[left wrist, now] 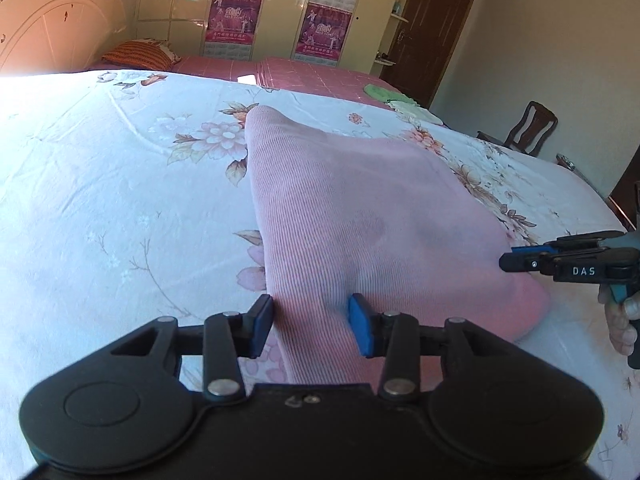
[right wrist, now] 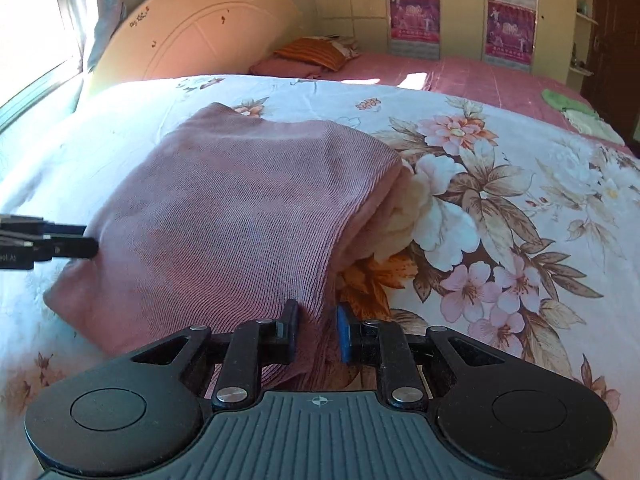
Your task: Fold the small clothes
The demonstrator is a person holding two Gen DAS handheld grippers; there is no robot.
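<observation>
On the floral bed sheet [left wrist: 100, 184]: pink garment [left wrist: 360, 216], partly folded. Left hand-held gripper [left wrist: 311, 326] clamps its near edge, fabric bunched between pads. Right hand-held gripper [right wrist: 318, 330] pinches the opposite near corner, jaws narrow.

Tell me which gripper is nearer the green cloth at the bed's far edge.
Right. The green cloth lies far off on the right gripper's side of the pink garment. The left gripper holds the garment's opposite corner, farther away.

Ribbed pink knit garment [left wrist: 360, 208] – matt; floral cotton-like bedsheet [left wrist: 120, 200].
</observation>
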